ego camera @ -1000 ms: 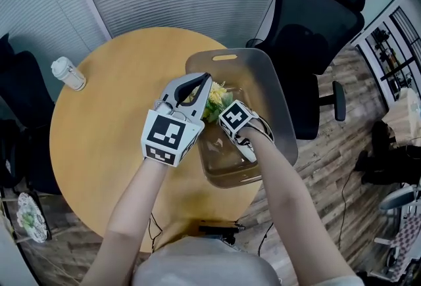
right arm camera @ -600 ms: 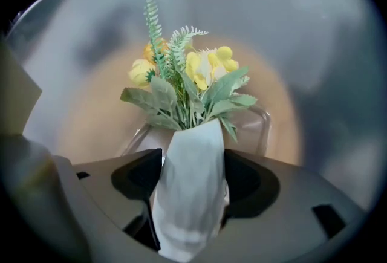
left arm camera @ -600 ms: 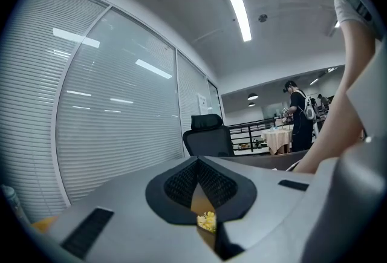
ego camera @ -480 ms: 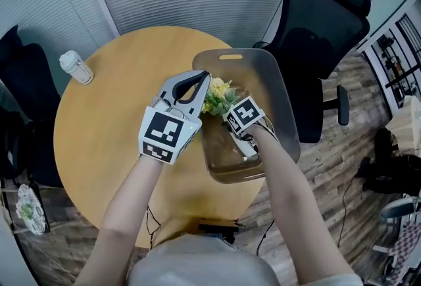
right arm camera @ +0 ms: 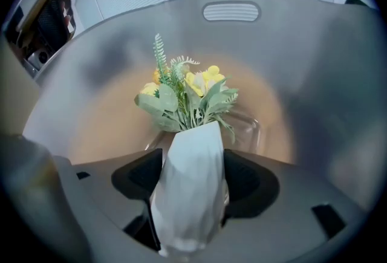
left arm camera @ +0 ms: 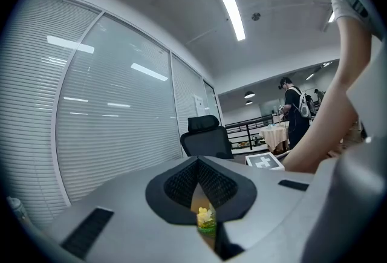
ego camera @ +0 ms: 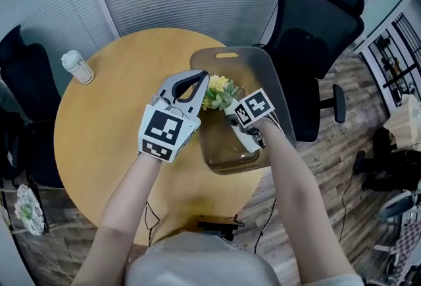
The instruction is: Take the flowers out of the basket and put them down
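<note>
The bouquet point(ego camera: 219, 89) has yellow flowers and green leaves in a white paper wrap point(right arm camera: 188, 189). My right gripper point(ego camera: 234, 109) is shut on that wrap, the jaws pressing on both its sides, and holds it upright inside the translucent grey basket point(ego camera: 265, 71). In the right gripper view the blooms point(right arm camera: 184, 95) stand above the basket's floor, in front of its far wall point(right arm camera: 302, 62) and handle slot. My left gripper point(ego camera: 201, 75) is shut with nothing in it, hovering by the basket's left rim. Through its jaws the flowers point(left arm camera: 205, 217) show as a small patch.
The basket sits on the right part of a round wooden table point(ego camera: 105, 127). A small white bottle point(ego camera: 77, 68) stands at the table's far left edge. A black office chair point(ego camera: 316, 22) is behind the basket, another dark chair point(ego camera: 20, 100) at left. A person point(left arm camera: 296, 116) stands far off.
My right gripper has carried the bouquet slightly up and to the right inside the basket. The left gripper has stayed shut beside the rim.
</note>
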`<action>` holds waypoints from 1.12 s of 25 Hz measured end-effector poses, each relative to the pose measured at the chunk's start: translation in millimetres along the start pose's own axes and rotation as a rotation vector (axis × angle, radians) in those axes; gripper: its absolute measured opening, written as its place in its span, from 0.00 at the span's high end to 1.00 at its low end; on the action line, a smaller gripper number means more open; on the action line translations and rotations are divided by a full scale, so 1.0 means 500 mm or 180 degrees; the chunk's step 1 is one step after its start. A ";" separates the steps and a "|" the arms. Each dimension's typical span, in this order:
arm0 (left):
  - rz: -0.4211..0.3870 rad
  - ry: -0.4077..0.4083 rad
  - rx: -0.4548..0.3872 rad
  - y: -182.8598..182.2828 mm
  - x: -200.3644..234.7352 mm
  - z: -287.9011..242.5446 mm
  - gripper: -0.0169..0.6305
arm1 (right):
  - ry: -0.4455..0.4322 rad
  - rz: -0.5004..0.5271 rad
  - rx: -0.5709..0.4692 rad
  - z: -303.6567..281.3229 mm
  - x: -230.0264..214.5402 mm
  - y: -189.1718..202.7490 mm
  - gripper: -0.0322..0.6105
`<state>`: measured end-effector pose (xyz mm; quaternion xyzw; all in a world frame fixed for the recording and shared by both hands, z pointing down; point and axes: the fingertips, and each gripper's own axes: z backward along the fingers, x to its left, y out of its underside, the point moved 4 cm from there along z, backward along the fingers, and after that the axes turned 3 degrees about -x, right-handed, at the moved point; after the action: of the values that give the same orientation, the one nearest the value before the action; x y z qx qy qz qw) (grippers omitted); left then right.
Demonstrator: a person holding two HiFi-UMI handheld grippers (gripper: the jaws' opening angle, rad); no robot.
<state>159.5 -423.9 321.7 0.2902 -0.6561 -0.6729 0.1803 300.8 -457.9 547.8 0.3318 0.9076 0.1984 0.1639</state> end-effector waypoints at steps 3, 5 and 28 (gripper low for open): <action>-0.0024 0.0033 -0.0022 -0.009 -0.014 0.006 0.97 | 0.0016 -0.0024 -0.0080 0.018 0.004 0.000 0.43; -0.0042 0.0048 -0.0042 -0.016 -0.024 0.011 0.97 | 0.0033 -0.0021 -0.0127 0.031 0.007 0.001 0.43; -0.0207 0.0081 -0.0168 -0.075 -0.080 0.058 0.97 | 0.0189 -0.0009 -0.0797 0.150 0.038 -0.021 0.43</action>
<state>177.1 -373.5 289.8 0.3150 -0.6260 -0.6917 0.1743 313.6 -433.9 474.6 0.3015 0.8806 0.3196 0.1774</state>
